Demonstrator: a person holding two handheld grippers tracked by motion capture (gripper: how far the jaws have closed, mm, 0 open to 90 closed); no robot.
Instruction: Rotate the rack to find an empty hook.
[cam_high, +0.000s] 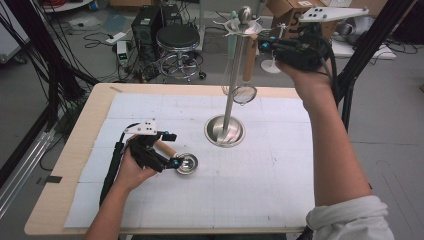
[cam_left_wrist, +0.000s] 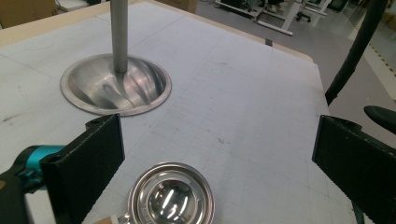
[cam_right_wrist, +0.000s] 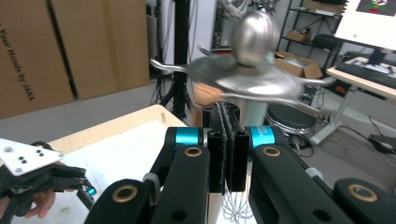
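Hanging from the hooks at the top of a tall steel rack (cam_high: 231, 80), a wire strainer (cam_high: 244, 93) is pictured beside the pole while the right gripper (cam_high: 265, 46), its padded jaws pressed flat together, is held up at the rack's crown (cam_right_wrist: 243, 74); whether a thin handle is pinched between them cannot be told. Down on the desk (cam_high: 70, 165), the left gripper (cam_high: 176, 162) is seen with jaws spread wide over a small round ladle (cam_left_wrist: 171, 198), polished like a mirror and fitted with a pale wooden handle (cam_high: 165, 148). A tug at the crown could, it is judged, tip the narrow pole on its dished base (cam_left_wrist: 116, 84); the slick ladle bowl could skid on the smooth gridded mat (cam_high: 260, 185) if closed on off-centre.
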